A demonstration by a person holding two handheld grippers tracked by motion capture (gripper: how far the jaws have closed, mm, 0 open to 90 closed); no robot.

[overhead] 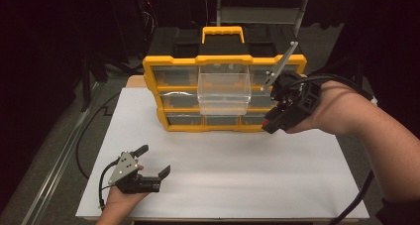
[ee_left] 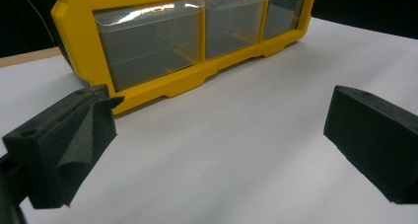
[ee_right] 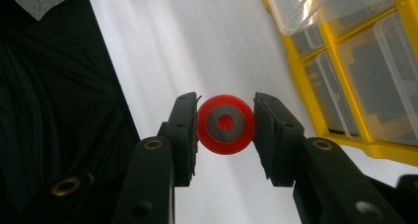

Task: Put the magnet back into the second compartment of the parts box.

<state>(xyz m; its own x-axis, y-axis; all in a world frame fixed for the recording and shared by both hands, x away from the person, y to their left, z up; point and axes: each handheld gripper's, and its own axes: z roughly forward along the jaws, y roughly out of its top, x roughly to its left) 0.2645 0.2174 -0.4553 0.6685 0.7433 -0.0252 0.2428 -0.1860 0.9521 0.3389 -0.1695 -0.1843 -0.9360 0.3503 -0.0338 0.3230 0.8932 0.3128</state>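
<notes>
A yellow and black drawer organizer (overhead: pixel 153 88) stands at the back of the white table, with a clear drawer (overhead: pixel 224 93) pulled out of its middle. My right gripper (overhead: pixel 269 125) hovers at the organizer's right front corner, shut on a red wheel (ee_right: pixel 226 124) with a grey hub; in the high view the wheel shows as a red spot (overhead: pixel 266 123). The left gripper (overhead: pixel 154 160) rests open near the table's front left, held by a hand, nothing between its jaws. Its view faces the organizer's bottom row of clear drawers (ee_left: pixel 148 39).
The white table top (overhead: pixel 247 170) stretches bare between the two grippers. Cables trail from both grippers, one (overhead: pixel 354 200) off the right edge. A grey floor rail (overhead: pixel 54 165) runs left of the table. Dark surroundings lie behind the organizer.
</notes>
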